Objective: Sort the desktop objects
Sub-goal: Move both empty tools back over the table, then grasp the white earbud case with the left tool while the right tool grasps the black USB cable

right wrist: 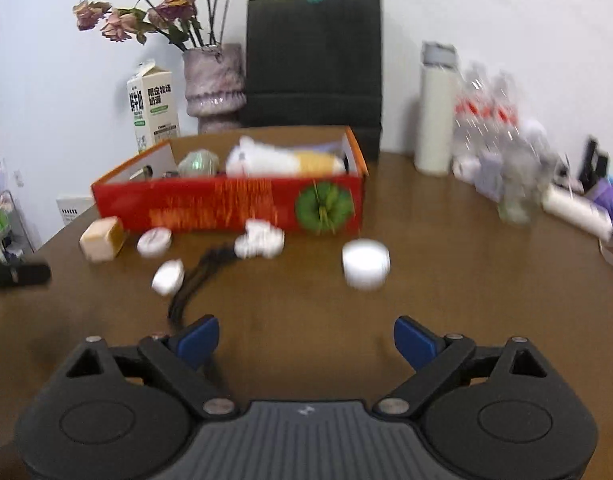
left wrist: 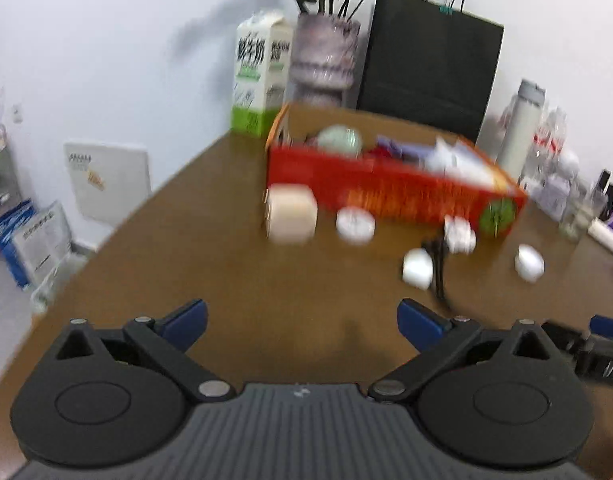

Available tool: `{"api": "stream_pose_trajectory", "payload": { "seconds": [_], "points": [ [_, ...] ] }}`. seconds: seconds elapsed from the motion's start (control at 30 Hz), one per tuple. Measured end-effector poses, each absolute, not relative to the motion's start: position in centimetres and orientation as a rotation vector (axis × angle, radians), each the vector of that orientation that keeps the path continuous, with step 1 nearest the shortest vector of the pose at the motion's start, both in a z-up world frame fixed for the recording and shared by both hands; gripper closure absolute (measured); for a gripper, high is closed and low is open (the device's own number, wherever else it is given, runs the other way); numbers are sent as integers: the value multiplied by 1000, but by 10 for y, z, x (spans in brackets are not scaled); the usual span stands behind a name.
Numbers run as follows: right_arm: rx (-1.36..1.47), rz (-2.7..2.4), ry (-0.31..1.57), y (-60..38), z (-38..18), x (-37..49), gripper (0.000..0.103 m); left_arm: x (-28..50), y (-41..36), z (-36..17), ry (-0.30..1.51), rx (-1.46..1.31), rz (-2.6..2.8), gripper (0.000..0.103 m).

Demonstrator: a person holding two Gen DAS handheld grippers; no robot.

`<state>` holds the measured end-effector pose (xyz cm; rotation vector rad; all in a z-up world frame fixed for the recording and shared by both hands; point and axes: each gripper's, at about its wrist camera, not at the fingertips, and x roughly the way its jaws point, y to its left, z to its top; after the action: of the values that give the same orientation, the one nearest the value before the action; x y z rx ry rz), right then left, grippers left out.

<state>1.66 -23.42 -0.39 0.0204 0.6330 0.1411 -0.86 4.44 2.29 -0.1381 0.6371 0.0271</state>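
A red cardboard box (right wrist: pixel 226 204) stands mid-table, holding a plush toy, a green-white ball and other items. In front of it lie a beige cube (right wrist: pixel 102 238), a flat white round tin (right wrist: pixel 154 242), a crumpled white item (right wrist: pixel 259 240), a small white piece (right wrist: pixel 168 276), a white jar (right wrist: pixel 365 264) and a black cord (right wrist: pixel 194 280). My right gripper (right wrist: pixel 306 340) is open and empty, short of the jar. In the left wrist view, my left gripper (left wrist: pixel 302 320) is open and empty over bare table. It is well short of the cube (left wrist: pixel 292 214) and the box (left wrist: pixel 386 196).
Along the wall stand a milk carton (right wrist: pixel 154 108), a vase of dried flowers (right wrist: pixel 214 80) and a black paper bag (right wrist: pixel 312 60). A white flask (right wrist: pixel 436 112), plastic bottles (right wrist: pixel 490 128) and clutter fill the right side. The table's curved left edge (left wrist: pixel 118 236) drops off to the floor.
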Motion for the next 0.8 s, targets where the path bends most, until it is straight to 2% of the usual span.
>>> {"api": "stream_pose_trajectory", "payload": {
  "seconds": [0.2, 0.3, 0.37, 0.5, 0.53, 0.6, 0.77, 0.8],
  "points": [
    [8, 128, 609, -227, -16, -44, 9, -55, 37, 1, 649, -134, 0, 0],
    [7, 123, 586, -223, -18, -62, 8, -56, 37, 0, 648, -143, 8, 0],
    [-13, 104, 547, -220, -15, -69, 4, -55, 38, -2, 661, -151, 2, 0],
    [-9, 103, 563, -222, -16, -65, 4, -56, 35, -3, 656, -140, -14, 0],
    [-6, 106, 561, -222, -16, -65, 6, -57, 35, -3, 655, -139, -13, 0],
    [-15, 124, 573, -221, -17, -62, 18, -57, 34, -3, 654, -136, -21, 0],
    [-28, 204, 606, -214, -19, -51, 23, -44, 22, 9, 598, -33, -51, 0],
    [-27, 223, 608, -212, -19, -46, 28, -39, 18, 12, 579, 4, -50, 0]
  ]
}}
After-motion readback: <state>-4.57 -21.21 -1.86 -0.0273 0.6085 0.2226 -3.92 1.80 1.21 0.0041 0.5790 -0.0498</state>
